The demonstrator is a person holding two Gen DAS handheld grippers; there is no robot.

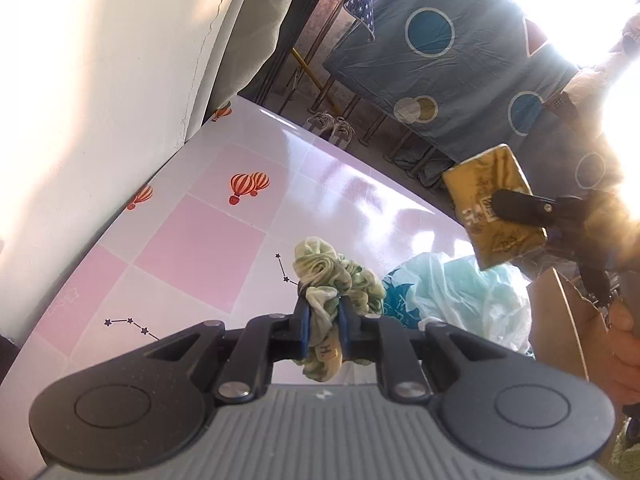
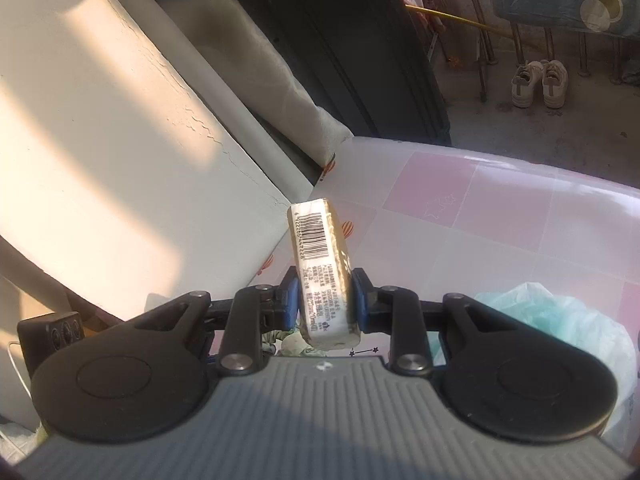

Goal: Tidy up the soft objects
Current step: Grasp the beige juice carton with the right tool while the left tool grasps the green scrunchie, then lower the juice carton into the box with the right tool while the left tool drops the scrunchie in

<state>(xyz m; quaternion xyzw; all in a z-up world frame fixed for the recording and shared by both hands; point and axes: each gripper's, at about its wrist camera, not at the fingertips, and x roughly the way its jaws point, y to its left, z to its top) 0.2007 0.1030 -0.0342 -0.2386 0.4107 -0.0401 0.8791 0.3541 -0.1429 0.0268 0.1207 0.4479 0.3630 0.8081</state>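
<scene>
Both tools are loaded above the counter (image 1: 192, 240): the left tool (image 1: 323, 316) pinches a green scrunchie (image 1: 332, 276), the right tool (image 2: 325, 300) clamps a gold tissue pack (image 2: 320, 264). Its long axis runs straight ahead along the fingers; a cardboard box (image 1: 560, 320) lies nearer the right hand

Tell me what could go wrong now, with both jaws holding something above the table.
The green scrunchie is pinched only by a fold, most of it bunched beyond the left gripper, so it may slip out. The gold packet sticks far past the right gripper and could twist loose. Glare hides the cardboard box.
</scene>
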